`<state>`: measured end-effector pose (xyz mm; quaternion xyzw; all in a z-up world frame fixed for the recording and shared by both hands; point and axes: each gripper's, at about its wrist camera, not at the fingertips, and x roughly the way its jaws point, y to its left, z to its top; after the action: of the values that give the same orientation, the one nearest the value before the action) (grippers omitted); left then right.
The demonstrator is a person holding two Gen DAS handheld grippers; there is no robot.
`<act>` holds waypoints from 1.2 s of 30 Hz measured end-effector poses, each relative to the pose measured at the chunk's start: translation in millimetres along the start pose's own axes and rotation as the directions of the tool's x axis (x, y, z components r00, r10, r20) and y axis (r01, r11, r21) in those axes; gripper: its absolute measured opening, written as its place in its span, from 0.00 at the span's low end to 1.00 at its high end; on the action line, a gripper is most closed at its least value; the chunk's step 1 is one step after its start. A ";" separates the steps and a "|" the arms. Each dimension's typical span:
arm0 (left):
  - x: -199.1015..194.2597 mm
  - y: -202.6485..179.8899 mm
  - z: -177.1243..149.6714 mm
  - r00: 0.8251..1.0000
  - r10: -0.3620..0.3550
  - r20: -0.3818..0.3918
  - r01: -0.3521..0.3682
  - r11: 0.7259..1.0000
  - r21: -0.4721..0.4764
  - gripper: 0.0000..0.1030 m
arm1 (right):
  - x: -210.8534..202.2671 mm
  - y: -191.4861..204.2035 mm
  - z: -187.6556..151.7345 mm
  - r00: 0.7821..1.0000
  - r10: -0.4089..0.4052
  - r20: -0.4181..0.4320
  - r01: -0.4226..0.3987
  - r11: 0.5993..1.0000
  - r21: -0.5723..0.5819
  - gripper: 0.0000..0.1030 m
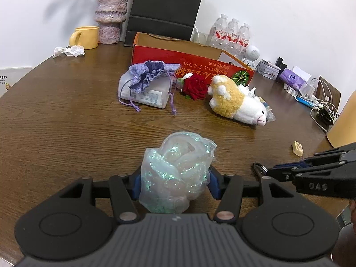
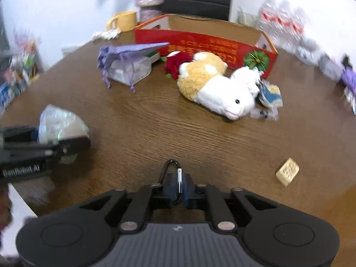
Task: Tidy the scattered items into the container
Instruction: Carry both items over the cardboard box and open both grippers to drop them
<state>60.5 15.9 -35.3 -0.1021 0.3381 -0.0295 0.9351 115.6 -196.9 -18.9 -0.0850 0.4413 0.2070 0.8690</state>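
My left gripper (image 1: 174, 183) is shut on a shimmery translucent pouch (image 1: 178, 169), held over the near table; it also shows in the right wrist view (image 2: 60, 124). My right gripper (image 2: 179, 189) is shut on a black carabiner clip (image 2: 172, 171), seen at the right in the left wrist view (image 1: 259, 169). The red cardboard box (image 1: 200, 60) stands open at the back. In front of it lie a purple drawstring bag (image 1: 151, 77) on a clear plastic case, a red rose (image 1: 195, 86), a plush alpaca (image 1: 235, 100) and a small packet (image 2: 270, 95). A tan eraser (image 2: 287, 171) lies at the right.
A yellow mug (image 1: 86, 36), crumpled tissue (image 1: 69, 51) and a vase (image 1: 111, 15) stand at the back left. Water bottles (image 1: 231, 35), a small white robot figure (image 1: 252, 54), tissue packs and cables (image 1: 320, 102) crowd the back right. A black chair back (image 1: 164, 9) is behind the box.
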 end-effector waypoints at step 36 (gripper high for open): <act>3.0 -16.8 134.1 0.977 -0.056 0.206 0.040 0.996 0.082 0.53 | -33.5 -22.8 131.3 0.970 -0.054 0.237 0.069 0.996 -0.057 0.23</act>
<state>148.6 22.0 67.0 -0.0766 0.2345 -0.0544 0.9676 204.0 -183.6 85.5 -0.1017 0.3253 0.2028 0.9180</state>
